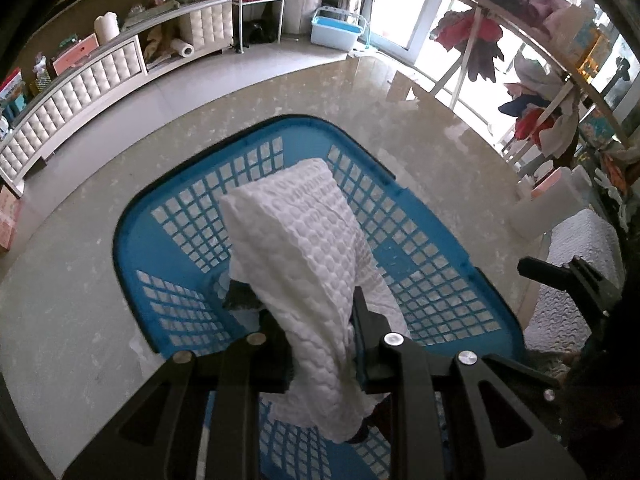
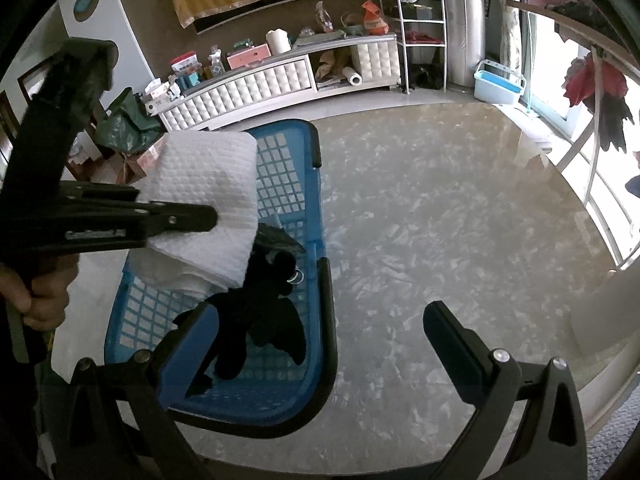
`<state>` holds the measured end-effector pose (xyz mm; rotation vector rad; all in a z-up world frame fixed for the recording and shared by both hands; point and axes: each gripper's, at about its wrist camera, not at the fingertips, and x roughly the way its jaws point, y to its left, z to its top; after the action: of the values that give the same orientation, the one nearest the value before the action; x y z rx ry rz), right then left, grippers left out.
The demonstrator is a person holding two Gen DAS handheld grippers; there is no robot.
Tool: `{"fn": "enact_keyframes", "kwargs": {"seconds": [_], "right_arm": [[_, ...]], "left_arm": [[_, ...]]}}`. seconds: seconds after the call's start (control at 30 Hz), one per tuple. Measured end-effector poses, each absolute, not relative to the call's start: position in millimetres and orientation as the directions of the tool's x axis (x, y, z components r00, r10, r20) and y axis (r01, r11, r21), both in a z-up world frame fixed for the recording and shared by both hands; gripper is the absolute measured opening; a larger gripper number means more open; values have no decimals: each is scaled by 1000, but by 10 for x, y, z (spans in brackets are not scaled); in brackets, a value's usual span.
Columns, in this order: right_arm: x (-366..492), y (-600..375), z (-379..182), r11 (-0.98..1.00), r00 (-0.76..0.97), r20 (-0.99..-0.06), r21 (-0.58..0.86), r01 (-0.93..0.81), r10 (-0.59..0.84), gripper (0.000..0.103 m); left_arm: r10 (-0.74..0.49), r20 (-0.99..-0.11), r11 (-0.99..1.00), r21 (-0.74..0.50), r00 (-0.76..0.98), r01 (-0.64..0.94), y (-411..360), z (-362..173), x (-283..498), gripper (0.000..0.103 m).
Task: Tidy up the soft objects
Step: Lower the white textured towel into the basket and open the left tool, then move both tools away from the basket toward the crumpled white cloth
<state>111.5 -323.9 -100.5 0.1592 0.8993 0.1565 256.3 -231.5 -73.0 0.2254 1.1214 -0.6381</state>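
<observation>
**First onlooker:** Left wrist view, centre of frame: the left gripper (image 1: 312, 320) is clamped on a white waffle-textured folded cloth (image 1: 304, 248), jaws nearly closed with the fabric pinched between them, over a blue plastic lattice laundry basket (image 1: 132, 240) on the pale marble-look floor (image 1: 80, 300).

**Second onlooker:** And the other hand?

**First onlooker:** Right wrist view, lower part of frame: the right gripper (image 2: 324, 344) stands wide open and holds nothing, its left finger over the basket (image 2: 316, 184), its right finger over bare floor (image 2: 440, 200). At left of that frame the cloth (image 2: 208, 184) hangs over the basket's far end, with a black soft item (image 2: 264, 312) already lying inside.

**Second onlooker:** What could spoil it from here?

**First onlooker:** My guess: the grip bites only a narrow strip of the cloth, so most of its bulk hangs free. If the jaws let go while it sits this near the far rim, part may drape over the edge or slide onto the floor. The fold could also fall open on landing, leaving a heap, not a neat stack.

**Second onlooker:** Anything else?

**First onlooker:** The grippers are close together at the basket; a careless reach by the open one might knock the cloth or nudge the light basket across that smooth floor.
</observation>
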Motion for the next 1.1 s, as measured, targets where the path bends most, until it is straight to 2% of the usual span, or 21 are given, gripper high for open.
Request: {"fn": "enact_keyframes", "kwargs": {"seconds": [0.23, 0.37, 0.57, 0.7, 1.1], "right_arm": [[1131, -3297, -982, 972, 609, -762, 227, -66, 219, 103], [1133, -3302, -960, 969, 613, -757, 238, -68, 228, 103], [1141, -3300, -982, 965, 607, -758, 254, -65, 240, 103], [1150, -3311, -987, 963, 603, -758, 263, -65, 248, 103], [1145, -3287, -960, 960, 598, -758, 271, -75, 261, 103]], "left_arm": [[-335, -901, 804, -120, 277, 582, -2349, -841, 2634, 23], [-291, -908, 811, -67, 302, 581, -2374, -880, 2653, 26], [-258, -906, 808, -13, 335, 588, -2411, -854, 2639, 48], [-251, -902, 817, -2, 352, 577, -2369, -840, 2658, 67], [-265, -869, 820, 25, 418, 571, -2173, -598, 2557, 82]]}}
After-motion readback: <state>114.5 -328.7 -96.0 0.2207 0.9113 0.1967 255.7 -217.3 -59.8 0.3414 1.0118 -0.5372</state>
